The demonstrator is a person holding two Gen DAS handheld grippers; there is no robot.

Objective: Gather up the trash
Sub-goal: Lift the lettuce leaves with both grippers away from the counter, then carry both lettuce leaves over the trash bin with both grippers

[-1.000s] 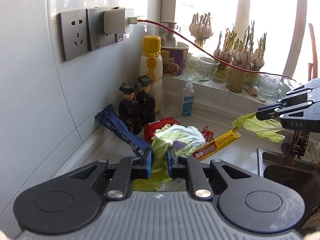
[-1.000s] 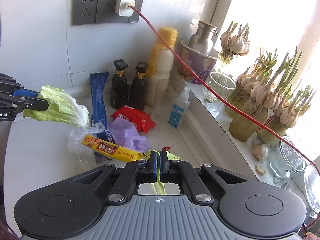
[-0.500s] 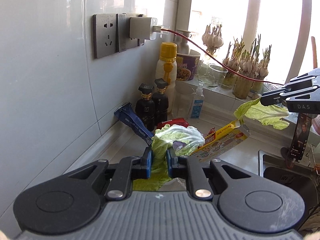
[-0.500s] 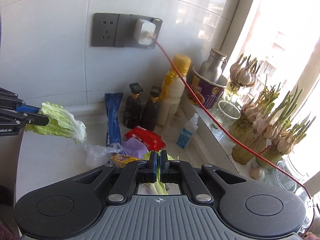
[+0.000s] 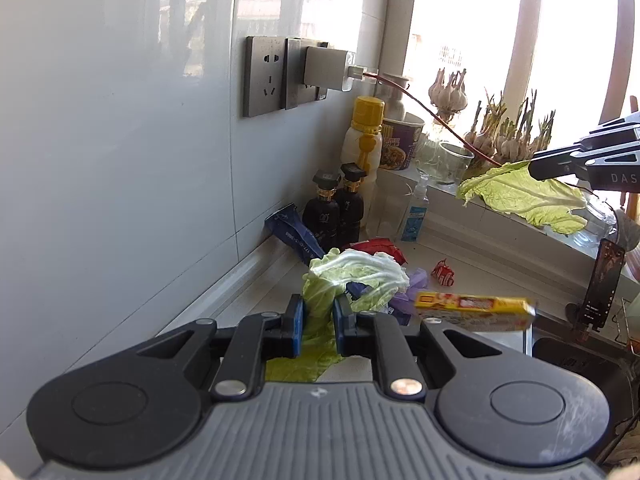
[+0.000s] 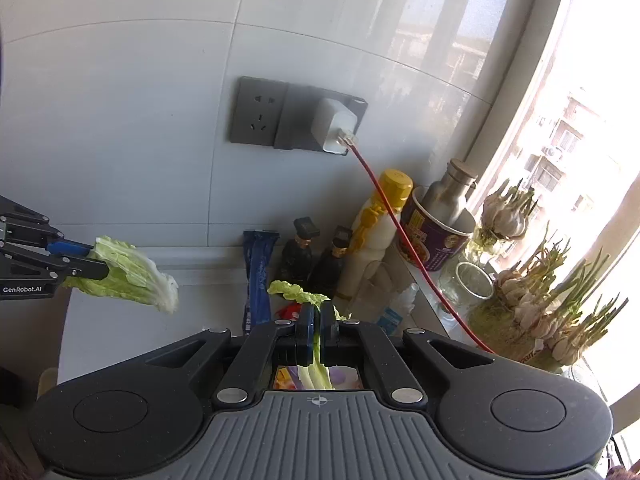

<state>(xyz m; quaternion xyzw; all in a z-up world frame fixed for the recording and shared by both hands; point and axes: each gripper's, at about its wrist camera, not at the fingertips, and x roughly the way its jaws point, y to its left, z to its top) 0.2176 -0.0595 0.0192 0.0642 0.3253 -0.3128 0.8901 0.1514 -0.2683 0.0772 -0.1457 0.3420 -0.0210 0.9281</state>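
Pale green crinkled cabbage leaf (image 5: 320, 304) pinched in left tongs (image 5: 318, 318), long axis running forward, above the surface (image 5: 256, 292). Second flat green leaf (image 5: 520, 196) clamped in right tongs (image 6: 318, 318), up beside the windowsill (image 5: 500, 236). Yellow cardboard box (image 5: 474, 310) lying below, nearer left.

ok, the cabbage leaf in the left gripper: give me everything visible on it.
The pale green cabbage leaf with white ribs is crinkled and limp, folded over itself. The left gripper has its blue-padded jaws closed on the lower stalk part; a darker green piece hangs below the jaws. In the right wrist view the leaf is held in the air and droops past the jaws, touching nothing else. The counter litter lies behind it.
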